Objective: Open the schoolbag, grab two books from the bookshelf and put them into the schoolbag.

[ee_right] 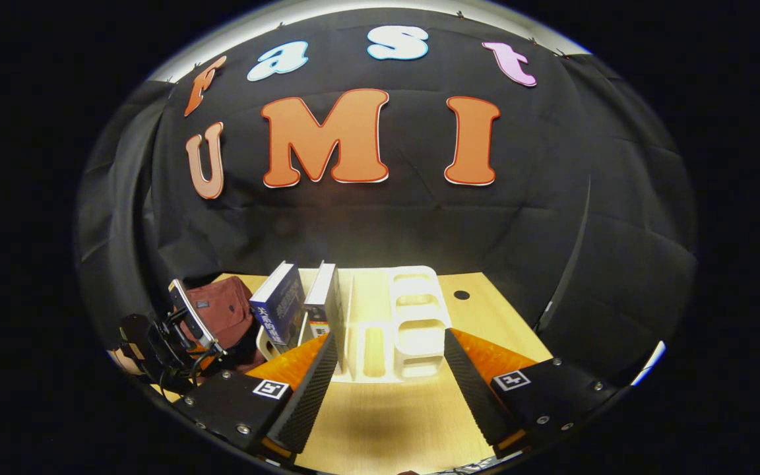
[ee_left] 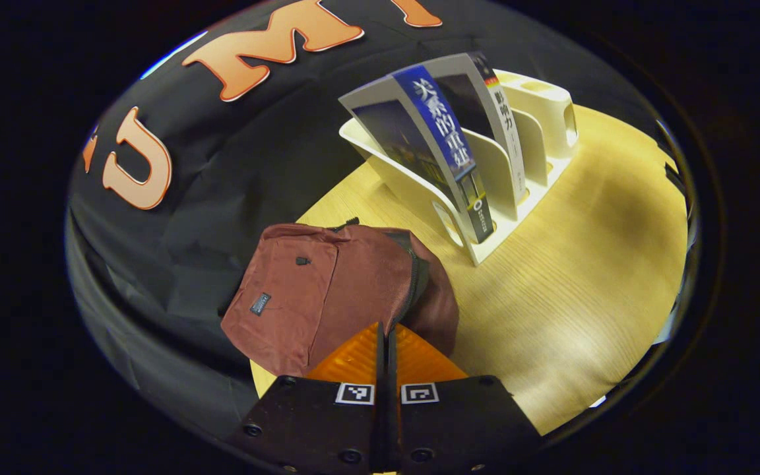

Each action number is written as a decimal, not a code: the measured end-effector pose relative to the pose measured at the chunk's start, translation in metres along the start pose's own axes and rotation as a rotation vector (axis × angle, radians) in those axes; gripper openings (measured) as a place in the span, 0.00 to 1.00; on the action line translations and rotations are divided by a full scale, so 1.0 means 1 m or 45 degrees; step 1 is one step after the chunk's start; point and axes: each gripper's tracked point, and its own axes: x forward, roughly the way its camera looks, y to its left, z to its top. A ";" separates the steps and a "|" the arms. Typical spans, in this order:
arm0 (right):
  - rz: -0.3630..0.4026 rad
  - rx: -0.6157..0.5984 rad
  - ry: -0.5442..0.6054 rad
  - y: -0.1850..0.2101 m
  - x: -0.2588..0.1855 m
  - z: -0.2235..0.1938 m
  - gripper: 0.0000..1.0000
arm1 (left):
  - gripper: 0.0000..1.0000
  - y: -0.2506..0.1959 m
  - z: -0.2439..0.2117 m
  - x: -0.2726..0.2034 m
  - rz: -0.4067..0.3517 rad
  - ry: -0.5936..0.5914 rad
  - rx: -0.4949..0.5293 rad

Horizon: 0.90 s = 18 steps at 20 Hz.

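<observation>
My left gripper (ee_left: 383, 343) pressed together at the bag (ee_left: 327, 290) | my right gripper (ee_right: 390, 363) spread before the shelf (ee_right: 406, 323) | two books (ee_right: 281, 303) upright in shelf on surface (ee_right: 380, 415)

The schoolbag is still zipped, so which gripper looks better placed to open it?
Probably the left gripper: it is shut right at the schoolbag, near its zipper. The right gripper is open, facing the bookshelf.

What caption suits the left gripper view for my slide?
Shut hand-held gripper at closed schoolbag; two books in bookshelf.
</observation>
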 end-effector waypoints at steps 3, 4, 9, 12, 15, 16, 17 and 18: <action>0.069 0.109 0.049 0.026 -0.003 -0.006 0.96 | 0.01 0.034 0.012 -0.020 -0.027 0.006 -0.036; 0.083 0.105 0.058 0.033 -0.002 -0.007 0.96 | 0.01 0.047 0.017 -0.025 -0.034 -0.009 -0.051; 0.097 0.091 0.094 0.055 -0.003 -0.005 0.97 | 0.01 0.112 0.043 -0.044 -0.006 -0.081 -0.080; 0.116 0.082 0.131 0.070 -0.002 -0.001 0.96 | 0.01 0.139 0.054 -0.040 0.016 -0.115 -0.053; 0.134 0.045 0.177 0.092 0.001 0.006 0.96 | 0.01 0.159 0.065 -0.040 0.006 -0.148 -0.049; 0.145 0.033 0.200 0.099 0.001 0.007 0.96 | 0.00 0.166 0.068 -0.039 0.002 -0.158 -0.055; 0.159 0.020 0.223 0.107 0.003 0.011 0.96 | 0.01 0.171 0.070 -0.040 -0.005 -0.170 -0.062; 0.172 0.010 0.249 0.115 0.005 0.016 0.96 | 0.01 0.176 0.070 -0.039 -0.015 -0.180 -0.072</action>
